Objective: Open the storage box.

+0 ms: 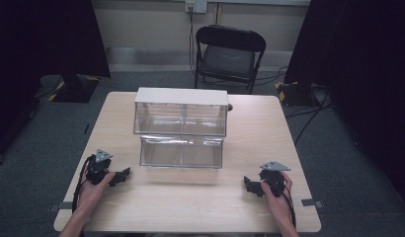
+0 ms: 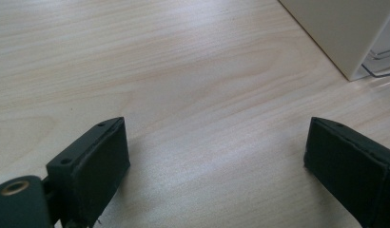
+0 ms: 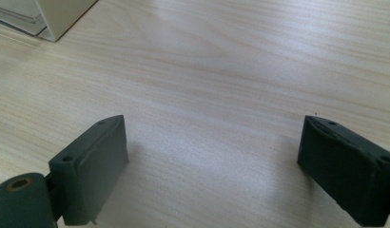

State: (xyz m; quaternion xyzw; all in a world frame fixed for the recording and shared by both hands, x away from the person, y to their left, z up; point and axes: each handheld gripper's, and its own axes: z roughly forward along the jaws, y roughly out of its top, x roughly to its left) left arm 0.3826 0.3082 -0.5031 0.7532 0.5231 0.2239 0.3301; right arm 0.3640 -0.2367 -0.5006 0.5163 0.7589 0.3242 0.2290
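The high view looks forward and down from above the person's side, taking in the whole table (image 1: 190, 207), a chair and the floor. Each gripper view sits low and close over the wood, facing inward, sharing a corner of the drawer box (image 1: 181, 118).

Grey carpet floor (image 1: 42, 133), black folding chair (image 1: 229, 57) against a pale wall (image 1: 146, 22), dark curtains (image 1: 42, 34) either side, wall socket (image 1: 195, 6), cables (image 1: 309, 118) on the floor
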